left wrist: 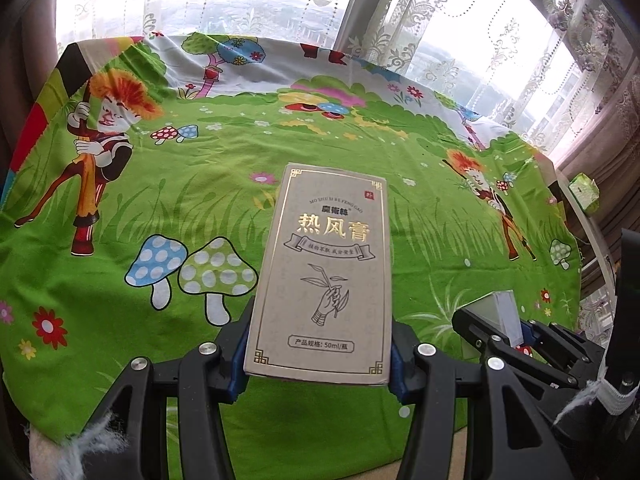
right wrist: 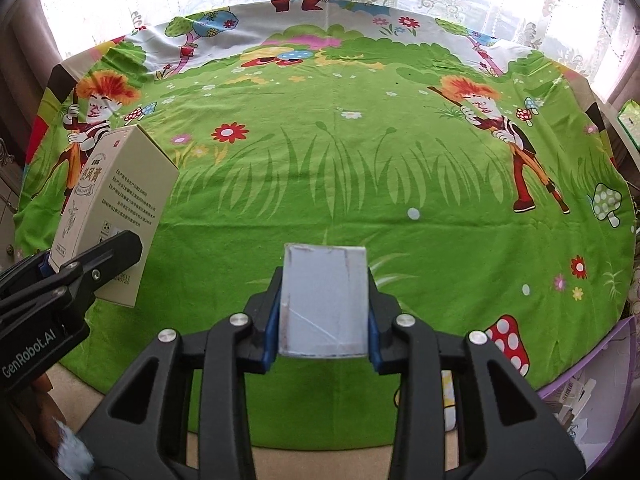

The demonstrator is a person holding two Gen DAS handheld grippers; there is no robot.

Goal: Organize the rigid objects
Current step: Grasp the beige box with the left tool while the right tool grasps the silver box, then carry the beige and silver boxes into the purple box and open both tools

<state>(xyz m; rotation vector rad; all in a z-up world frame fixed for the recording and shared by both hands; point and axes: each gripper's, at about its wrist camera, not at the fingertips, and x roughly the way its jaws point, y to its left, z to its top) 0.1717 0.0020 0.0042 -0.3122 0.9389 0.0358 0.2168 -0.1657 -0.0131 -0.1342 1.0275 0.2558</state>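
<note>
My left gripper (left wrist: 318,354) is shut on a tall beige carton (left wrist: 326,276) with gold Chinese lettering, held above the table. The same carton (right wrist: 116,200) and left gripper (right wrist: 96,264) show at the left of the right wrist view. My right gripper (right wrist: 323,332) is shut on a small pale grey-blue box (right wrist: 324,300), also held above the table. That box (left wrist: 502,314) and the right gripper (left wrist: 500,336) appear at the lower right of the left wrist view.
The table wears a bright green cartoon cloth (right wrist: 360,160) with mushrooms and figures. A window with lace curtains (left wrist: 440,20) lies behind. A green box (left wrist: 585,192) sits on a ledge at the right. A purple bin (right wrist: 588,392) with packages stands at the lower right.
</note>
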